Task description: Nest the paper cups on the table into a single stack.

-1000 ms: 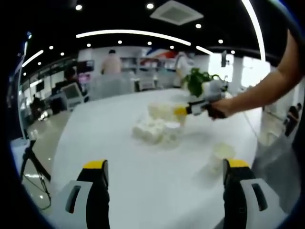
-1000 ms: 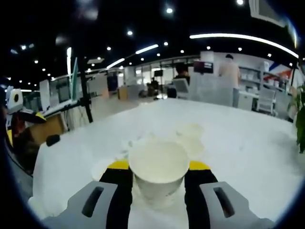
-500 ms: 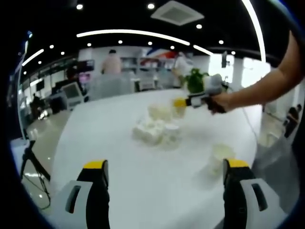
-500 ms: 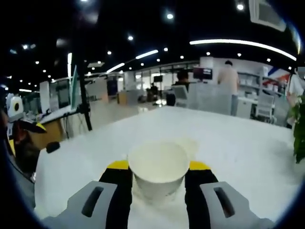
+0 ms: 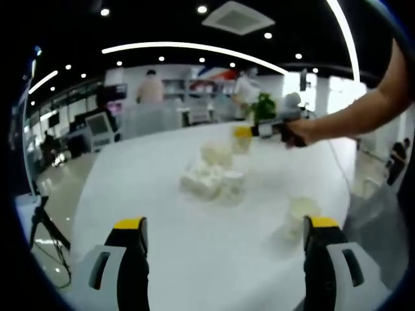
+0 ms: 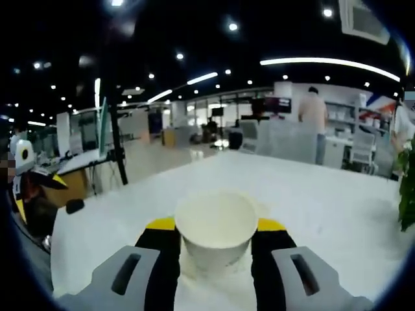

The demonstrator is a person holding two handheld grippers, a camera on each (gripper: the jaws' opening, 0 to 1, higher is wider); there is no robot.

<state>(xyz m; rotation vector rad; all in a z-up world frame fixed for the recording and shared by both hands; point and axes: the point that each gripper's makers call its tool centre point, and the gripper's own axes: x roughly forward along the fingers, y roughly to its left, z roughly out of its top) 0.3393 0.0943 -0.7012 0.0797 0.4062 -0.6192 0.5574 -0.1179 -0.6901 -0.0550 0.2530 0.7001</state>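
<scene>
While clamped, right gripper around paper cup.

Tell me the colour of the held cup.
White cup, clearest in the right gripper view.

Dim hall under a dark ceiling, bright strip lights and small round spots overhead, white desk washed out by glare, soft blur throughout, far background unfocused, straight lines bowing toward the edges
</scene>
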